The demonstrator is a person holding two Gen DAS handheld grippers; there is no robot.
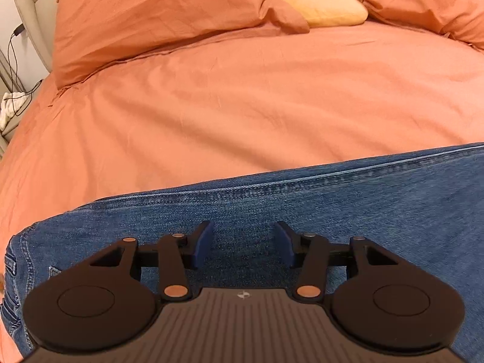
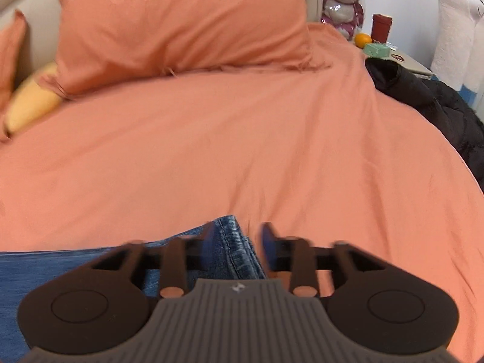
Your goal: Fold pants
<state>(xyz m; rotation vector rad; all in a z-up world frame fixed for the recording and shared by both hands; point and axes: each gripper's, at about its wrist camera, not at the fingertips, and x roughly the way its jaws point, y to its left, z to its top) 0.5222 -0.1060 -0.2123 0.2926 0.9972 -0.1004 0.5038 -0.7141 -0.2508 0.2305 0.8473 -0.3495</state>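
- Your left tongs (image 1: 243, 243) hover with a wide gap over the blue jeans (image 1: 302, 217), holding nothing; denim fills the space under and between both blue pads.
- Your right tongs (image 2: 237, 243) are also spread, and the hem end of the jeans (image 2: 236, 242) lies between the pads; blur hides whether either pad touches it.
- Only the left view shows the jeans' long seam running ahead of the tongs and a waistband corner at far left, plus cables (image 1: 15, 57) beyond the bed's left edge.
- Only the right view shows a black jacket (image 2: 423, 99) to the right, one orange (image 2: 362, 40), one red cup (image 2: 381, 27), one green box (image 2: 376, 50) and two plush toys.
- Both views show the orange bed (image 1: 227, 106) ahead, two orange pillows and one yellow cushion (image 1: 320, 3) between them.
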